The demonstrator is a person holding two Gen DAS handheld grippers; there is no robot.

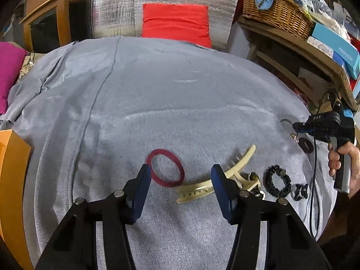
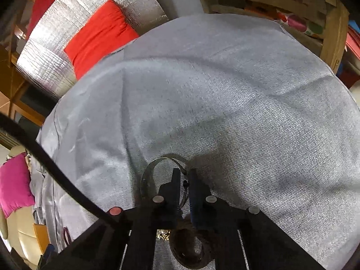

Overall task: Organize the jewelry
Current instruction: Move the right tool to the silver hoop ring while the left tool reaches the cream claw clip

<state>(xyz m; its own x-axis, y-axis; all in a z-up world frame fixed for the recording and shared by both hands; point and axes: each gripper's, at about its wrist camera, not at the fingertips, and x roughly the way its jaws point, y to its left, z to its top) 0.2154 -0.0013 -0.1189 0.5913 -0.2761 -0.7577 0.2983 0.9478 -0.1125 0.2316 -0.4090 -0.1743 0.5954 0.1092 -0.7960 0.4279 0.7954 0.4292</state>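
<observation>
On the grey cloth (image 1: 157,94) lie a dark red hair band (image 1: 165,168) and a cream claw clip (image 1: 227,173). My left gripper (image 1: 181,172) hovers just above them, open; its left fingertip (image 1: 145,171) is at the band's left edge and its right one overlaps the clip. Further right are a black scrunchie (image 1: 277,183), a flat black ring (image 1: 306,145) and a small sparkly piece (image 1: 294,136). My right gripper (image 2: 185,178) is shut on the rim of a thin silver bangle (image 2: 155,163) resting on the cloth. A hand (image 1: 342,164) holds that gripper (image 1: 292,124) at the table's right edge.
An orange box (image 1: 11,168) stands at the left edge. Behind the table are a red cushion (image 1: 175,22) against silver foil and a pink cushion (image 1: 9,74). A wooden shelf with a wicker basket (image 1: 276,11) crowds the right side. A black cable (image 2: 56,168) crosses the right wrist view.
</observation>
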